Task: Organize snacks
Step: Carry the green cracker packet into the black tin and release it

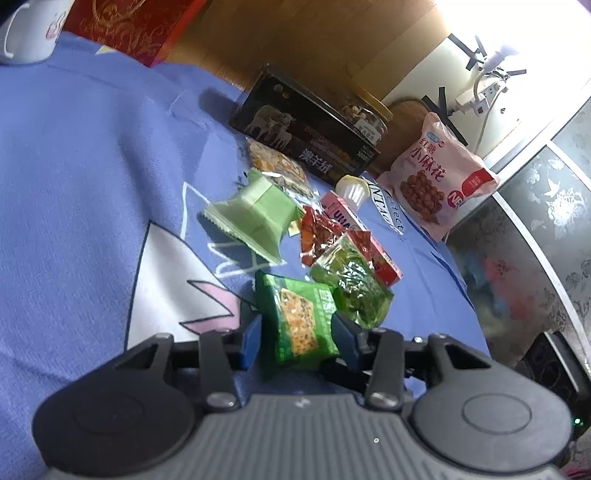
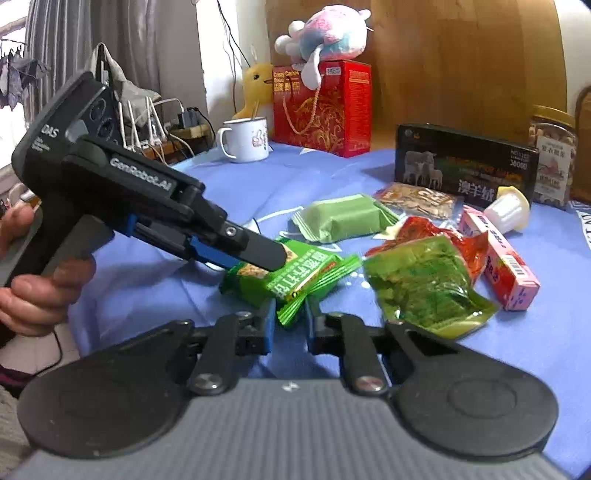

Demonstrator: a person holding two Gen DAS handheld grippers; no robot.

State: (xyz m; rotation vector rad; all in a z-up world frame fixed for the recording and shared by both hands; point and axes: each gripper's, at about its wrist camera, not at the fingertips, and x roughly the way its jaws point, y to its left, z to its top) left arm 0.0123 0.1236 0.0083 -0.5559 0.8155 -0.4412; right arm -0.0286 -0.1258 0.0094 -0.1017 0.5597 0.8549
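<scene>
A green cracker packet [image 1: 299, 321] lies on the blue cloth. My left gripper [image 1: 297, 338] is shut on its body, also seen from the right wrist view [image 2: 258, 254]. My right gripper [image 2: 290, 325] is shut on the packet's crimped end [image 2: 295, 295]. Beyond it lie a shiny green vacuum pack [image 1: 351, 288] [image 2: 421, 284], a red snack pack [image 1: 317, 229] [image 2: 436, 232], a pale green wrapped bar [image 1: 255, 214] [image 2: 343, 218], a pink box [image 1: 369, 243] [image 2: 498, 254], a nut packet [image 1: 277, 166] [image 2: 417, 195] and a jelly cup [image 1: 352, 188] [image 2: 508, 212].
A black box [image 1: 303, 129] [image 2: 465, 166], a nut jar [image 2: 554, 158] and a pink snack bag [image 1: 436, 184] stand behind. A white mug [image 2: 247, 140], a red gift box [image 2: 321, 107] and plush toys [image 2: 325, 33] stand at the back. The cloth's edge [image 1: 461, 280] drops off at the right.
</scene>
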